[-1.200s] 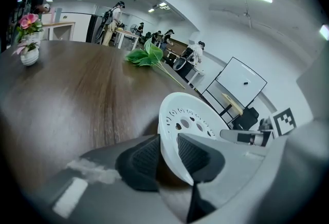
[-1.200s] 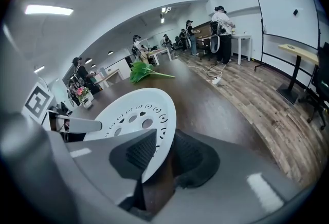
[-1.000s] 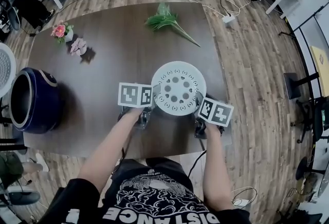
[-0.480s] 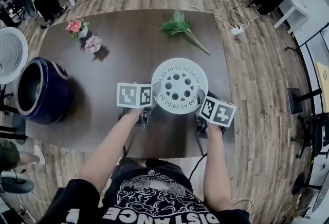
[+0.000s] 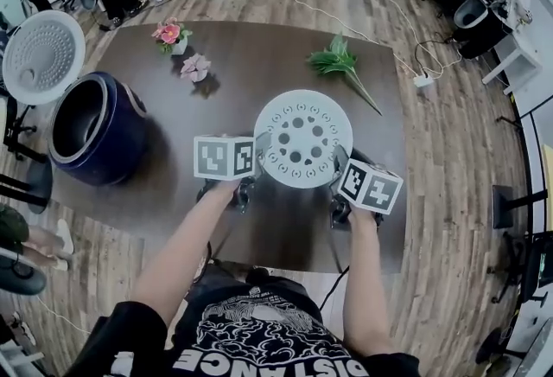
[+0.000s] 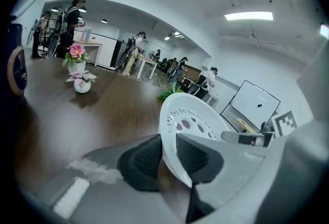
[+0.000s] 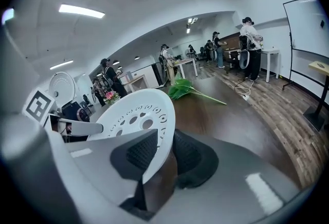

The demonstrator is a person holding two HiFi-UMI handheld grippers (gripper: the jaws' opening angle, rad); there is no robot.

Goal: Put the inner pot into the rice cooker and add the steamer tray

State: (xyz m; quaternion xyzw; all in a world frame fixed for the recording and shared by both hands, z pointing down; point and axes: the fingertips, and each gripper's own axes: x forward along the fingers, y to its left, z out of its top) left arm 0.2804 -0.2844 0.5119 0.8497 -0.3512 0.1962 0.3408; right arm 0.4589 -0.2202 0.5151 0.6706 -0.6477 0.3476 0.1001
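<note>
well apart frm tray [image 5: 302, 138]: cooker [image 5: 121, 140], flowers [image 5: 171, 33], leaves [image 5: 333, 62]

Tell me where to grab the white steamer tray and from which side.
Grip the steamer tray by its thin rim, at opposite left and right edges, jaws coming from the near side. It is a shallow perforated dish with no handle showing; the left gripper and right gripper hold it so.
</note>
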